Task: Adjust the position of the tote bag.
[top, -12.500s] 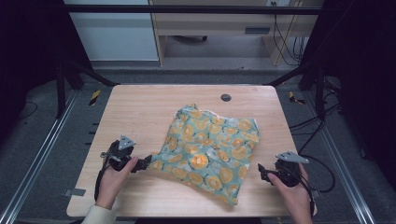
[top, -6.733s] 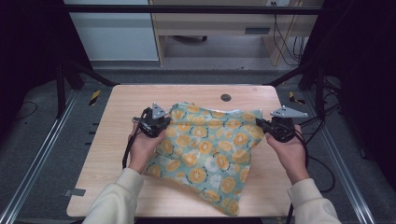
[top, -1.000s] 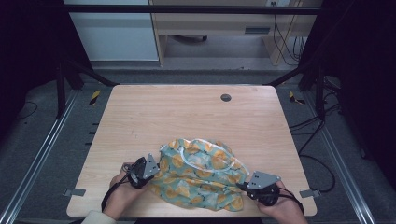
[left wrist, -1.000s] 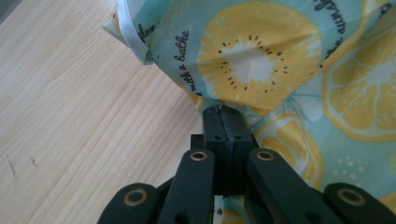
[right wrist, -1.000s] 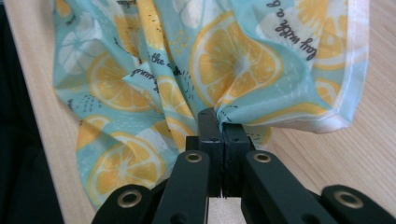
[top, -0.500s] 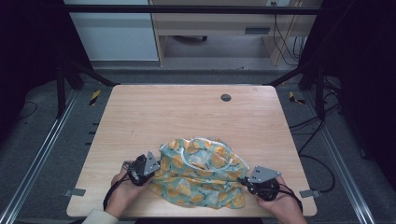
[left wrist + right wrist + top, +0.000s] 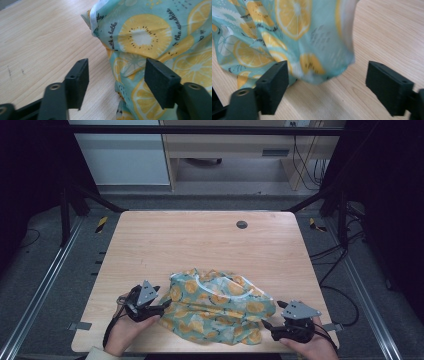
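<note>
A teal cloth (image 7: 215, 307) printed with orange citrus slices lies bunched and folded over near the table's front edge. My left gripper (image 7: 162, 306) sits at its left end. Its jaws have just been opening, and in the left gripper view the left gripper (image 7: 116, 82) stands open with the cloth (image 7: 150, 37) partly between the pads, untouched. My right gripper (image 7: 267, 324) is at the cloth's right end. It too has just been opening: in the right gripper view the right gripper (image 7: 327, 87) is wide apart and a blurred corner of cloth (image 7: 294, 37) lies loose between the jaws.
The wooden table (image 7: 150, 250) has a small round dark cap (image 7: 242, 224) near its far edge. Metal frame rails run along both sides, and cables lie on the floor at the right. A cabinet stands beyond the table.
Both grippers held the cloth's ends shut a second ago and now stand open, with the cloth let go and settled on the table. The right gripper has drawn slightly away to the right.
</note>
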`<state>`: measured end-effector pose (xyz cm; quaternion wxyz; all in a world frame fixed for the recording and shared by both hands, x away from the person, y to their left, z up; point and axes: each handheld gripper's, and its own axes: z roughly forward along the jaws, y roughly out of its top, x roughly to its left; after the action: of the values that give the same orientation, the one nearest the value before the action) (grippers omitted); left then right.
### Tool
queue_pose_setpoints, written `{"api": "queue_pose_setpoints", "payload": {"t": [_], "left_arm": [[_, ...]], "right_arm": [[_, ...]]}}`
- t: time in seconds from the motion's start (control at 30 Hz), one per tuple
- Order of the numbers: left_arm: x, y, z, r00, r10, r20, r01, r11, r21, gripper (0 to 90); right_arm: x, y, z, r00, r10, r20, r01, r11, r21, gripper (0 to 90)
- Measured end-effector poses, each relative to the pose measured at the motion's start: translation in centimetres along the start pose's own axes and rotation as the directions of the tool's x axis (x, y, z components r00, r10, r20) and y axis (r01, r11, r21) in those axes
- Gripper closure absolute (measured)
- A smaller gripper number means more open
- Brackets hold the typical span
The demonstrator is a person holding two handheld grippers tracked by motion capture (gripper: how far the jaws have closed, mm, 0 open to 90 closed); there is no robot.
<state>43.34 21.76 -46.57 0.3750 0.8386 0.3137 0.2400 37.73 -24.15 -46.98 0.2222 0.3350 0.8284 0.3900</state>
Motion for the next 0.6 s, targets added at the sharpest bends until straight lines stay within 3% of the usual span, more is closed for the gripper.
{"api": "queue_pose_setpoints", "payload": {"t": [0.07, 0.27, 0.3, 0.47, 0.6], "left_arm": [[0.1, 0.1, -0.2, 0.9998, -0.021, -0.001, 0.021, 0.9996, -0.018, 27.2], [0.2, 0.4, -1.0, 0.9981, -0.060, 0.014, 0.061, 0.9970, -0.048, 19.9], [0.2, 0.5, -1.4, 0.9955, -0.089, 0.031, 0.091, 0.9935, -0.068, 17.7], [-0.1, 1.2, -2.2, 0.9965, -0.073, 0.040, 0.076, 0.9936, -0.083, 15.2], [-0.7, 3.2, -3.1, 0.9978, -0.028, 0.060, 0.035, 0.9929, -0.113, 15.2]], "right_arm": [[0.0, -0.1, -0.4, 0.9999, 0.010, -0.002, -0.010, 1.000, -0.004, 14.2], [-0.3, 0.0, -1.4, 0.9991, 0.041, -0.009, -0.041, 0.998, -0.037, 9.6], [-0.4, 0.1, -1.7, 0.9986, 0.049, -0.020, -0.050, 0.998, -0.048, 9.2], [-0.7, 1.2, -2.4, 0.9978, 0.059, -0.028, -0.062, 0.994, -0.086, 14.2], [-0.9, 3.2, -3.2, 0.9975, 0.053, -0.048, -0.058, 0.991, -0.117, 24.1]]}}
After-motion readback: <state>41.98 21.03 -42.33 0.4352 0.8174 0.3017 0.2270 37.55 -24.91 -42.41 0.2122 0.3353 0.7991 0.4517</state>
